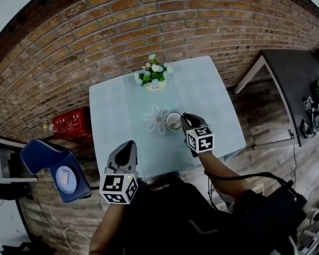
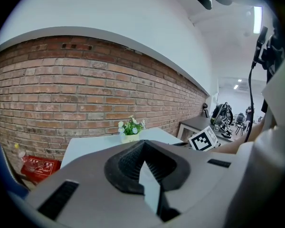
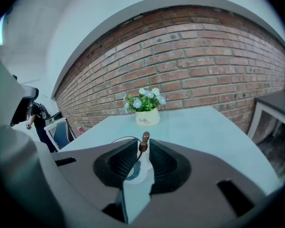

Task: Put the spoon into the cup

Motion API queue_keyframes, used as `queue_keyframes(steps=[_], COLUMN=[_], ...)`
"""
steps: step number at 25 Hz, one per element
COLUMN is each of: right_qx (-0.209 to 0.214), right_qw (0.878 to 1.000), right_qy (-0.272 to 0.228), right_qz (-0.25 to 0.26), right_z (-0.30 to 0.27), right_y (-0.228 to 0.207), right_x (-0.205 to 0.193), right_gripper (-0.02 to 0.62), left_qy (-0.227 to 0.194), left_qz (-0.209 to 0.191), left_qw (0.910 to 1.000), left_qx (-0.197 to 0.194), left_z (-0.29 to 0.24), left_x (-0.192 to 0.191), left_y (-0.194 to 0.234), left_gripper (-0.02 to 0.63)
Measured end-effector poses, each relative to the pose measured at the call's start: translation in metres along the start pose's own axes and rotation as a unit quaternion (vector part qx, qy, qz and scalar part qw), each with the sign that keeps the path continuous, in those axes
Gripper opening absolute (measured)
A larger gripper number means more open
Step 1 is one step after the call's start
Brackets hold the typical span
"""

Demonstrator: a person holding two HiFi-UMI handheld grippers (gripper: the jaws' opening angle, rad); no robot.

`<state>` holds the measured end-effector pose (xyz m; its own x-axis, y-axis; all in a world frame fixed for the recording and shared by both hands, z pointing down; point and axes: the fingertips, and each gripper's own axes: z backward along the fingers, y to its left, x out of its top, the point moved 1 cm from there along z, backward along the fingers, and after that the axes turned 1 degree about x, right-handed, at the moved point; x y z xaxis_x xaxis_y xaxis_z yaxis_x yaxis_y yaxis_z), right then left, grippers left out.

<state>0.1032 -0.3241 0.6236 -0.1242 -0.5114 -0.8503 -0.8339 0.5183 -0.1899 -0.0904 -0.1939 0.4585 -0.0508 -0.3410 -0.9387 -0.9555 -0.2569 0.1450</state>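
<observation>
Only the rounded brown handle tip of the spoon [image 3: 144, 140] shows, upright between the ribbed dark pads of the right gripper [image 1: 184, 117]; its bowl is hidden. The jaws stand slightly apart, released around it. The round, dark-rimmed cup [image 1: 173, 121] sits just beneath, mostly masked in the right gripper view. From the cup, a white flowerpot [image 1: 155, 84] stands at 11 o'clock on the smooth pale worktop [image 1: 117, 110], and the left gripper [image 1: 131, 144], at 7 o'clock, is clenched on nothing

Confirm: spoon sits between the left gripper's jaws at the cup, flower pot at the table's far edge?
No. The spoon is between the right gripper's jaws, as the right gripper view shows; the left gripper's jaws have nothing between them. The cup and flower pot are as you say.
</observation>
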Motion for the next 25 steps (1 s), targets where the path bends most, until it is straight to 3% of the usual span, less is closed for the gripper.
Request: queue_keyframes(steps=[5, 16, 20, 25], right_qx=[-0.027, -0.082, -0.085, -0.08], right_qw=[1.0, 0.994, 0.99, 0.987], right_qy=[-0.006, -0.075, -0.11, -0.138], right_qz=[0.001, -0.019, -0.02, -0.022], right_z=[0.006, 0.052, 0.078, 0.101], right_y=[-0.006, -0.007, -0.001, 0.015], right_x=[0.006, 0.053, 0.082, 0.104], right_gripper=[0.158, 0.158, 0.153, 0.103], left_qy=[-0.002, -0.011, -0.021, -0.031], left_qz=[-0.003, -0.01, -0.014, -0.029], left_qw=[0.9999, 0.9983, 0.9968, 0.9938], left_qx=[-0.011, -0.057, -0.076, -0.103], left_z=[0.002, 0.01, 0.013, 0.018], left_x=[0.001, 0.008, 0.016, 0.024], left_y=[0.001, 0.008, 0.007, 0.006], left_gripper=[0.009, 0.009, 0.009, 0.009])
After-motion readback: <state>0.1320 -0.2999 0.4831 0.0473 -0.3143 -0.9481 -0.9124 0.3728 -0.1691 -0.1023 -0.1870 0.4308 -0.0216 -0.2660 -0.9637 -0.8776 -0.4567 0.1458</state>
